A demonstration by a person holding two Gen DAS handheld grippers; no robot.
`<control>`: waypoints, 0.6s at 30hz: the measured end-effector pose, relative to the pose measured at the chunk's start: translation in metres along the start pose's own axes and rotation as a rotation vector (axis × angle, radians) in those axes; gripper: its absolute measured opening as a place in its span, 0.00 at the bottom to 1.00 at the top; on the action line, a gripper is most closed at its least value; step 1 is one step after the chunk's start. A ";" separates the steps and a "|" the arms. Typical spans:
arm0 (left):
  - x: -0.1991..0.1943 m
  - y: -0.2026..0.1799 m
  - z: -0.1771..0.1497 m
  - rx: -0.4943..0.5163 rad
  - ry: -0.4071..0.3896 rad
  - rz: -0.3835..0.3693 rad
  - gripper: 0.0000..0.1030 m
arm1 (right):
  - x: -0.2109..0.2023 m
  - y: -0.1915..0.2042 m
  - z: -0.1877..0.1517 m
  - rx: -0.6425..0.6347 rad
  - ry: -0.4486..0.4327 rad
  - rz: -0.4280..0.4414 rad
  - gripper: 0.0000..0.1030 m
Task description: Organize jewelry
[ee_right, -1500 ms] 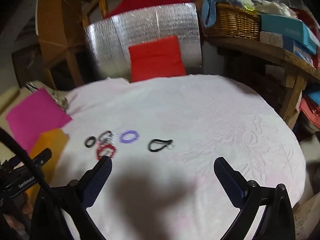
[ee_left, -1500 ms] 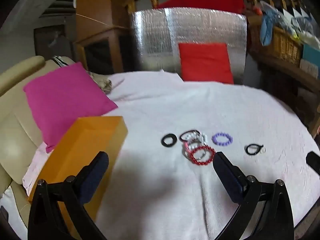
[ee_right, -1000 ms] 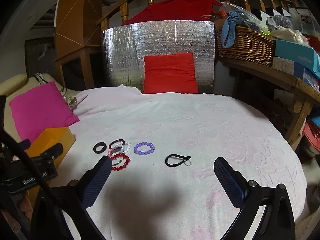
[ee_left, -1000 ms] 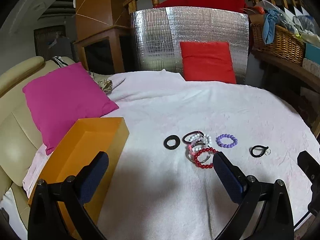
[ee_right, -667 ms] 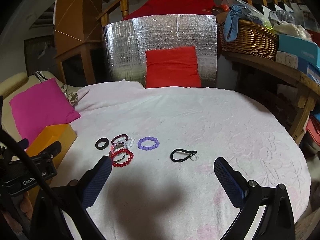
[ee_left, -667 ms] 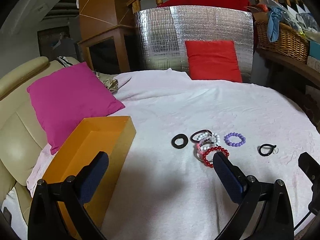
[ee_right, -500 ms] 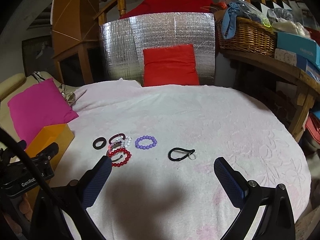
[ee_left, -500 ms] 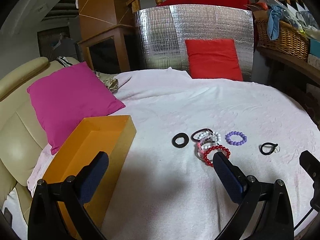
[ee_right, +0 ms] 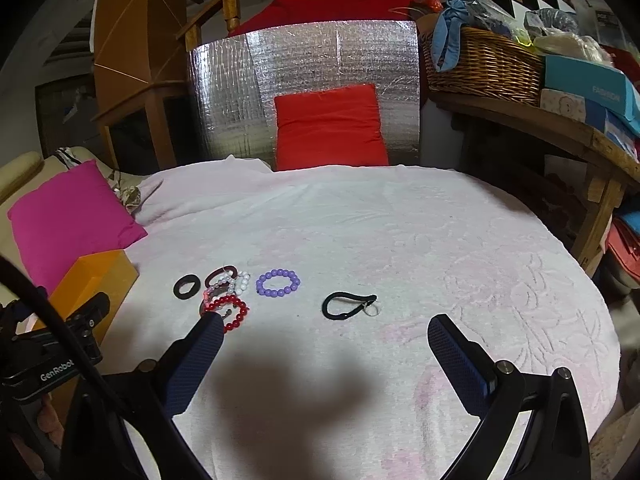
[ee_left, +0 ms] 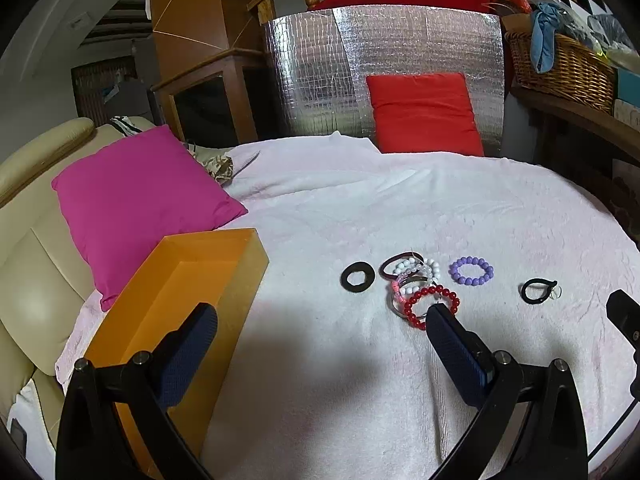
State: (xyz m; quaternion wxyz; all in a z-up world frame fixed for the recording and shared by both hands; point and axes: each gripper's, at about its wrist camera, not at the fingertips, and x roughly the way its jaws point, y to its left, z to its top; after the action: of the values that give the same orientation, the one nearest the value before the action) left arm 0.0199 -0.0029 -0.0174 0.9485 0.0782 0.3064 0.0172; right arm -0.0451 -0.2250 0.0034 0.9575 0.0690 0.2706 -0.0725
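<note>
With both grippers' fingers (ee_left: pixel 452 340) (ee_right: pixel 456 356) wide and empty, grabbing the red bead bracelet (ee_left: pixel 431 306) risks dragging the tangled white one (ee_left: pixel 416 271) beside the orange box (ee_left: pixel 176 300)

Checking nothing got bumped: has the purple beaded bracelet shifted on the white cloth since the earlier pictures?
No. The purple beaded bracelet still lies just right of the white beaded bracelet and left of the black hair tie; only the camera moved.

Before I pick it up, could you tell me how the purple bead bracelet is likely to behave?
The purple bead bracelet looks strung from round beads, so it will probably sag limply and may slip from a claw pinch. Pushed, it would likely drag and deform on the textured blanket.
</note>
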 end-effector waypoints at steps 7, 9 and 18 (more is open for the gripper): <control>0.003 -0.003 -0.003 -0.005 0.003 -0.009 1.00 | 0.001 -0.006 0.001 0.006 -0.002 -0.007 1.00; 0.005 -0.003 -0.004 -0.002 0.009 -0.009 1.00 | 0.003 -0.006 0.001 0.003 -0.003 -0.011 1.00; 0.014 -0.002 -0.007 0.005 0.020 0.010 1.00 | 0.011 -0.017 0.007 0.033 0.008 -0.009 1.00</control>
State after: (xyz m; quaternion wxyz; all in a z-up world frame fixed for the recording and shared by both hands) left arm 0.0271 -0.0026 -0.0313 0.9451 0.0819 0.3154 0.0222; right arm -0.0352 -0.2438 0.0022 0.9548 0.0839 0.2734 -0.0812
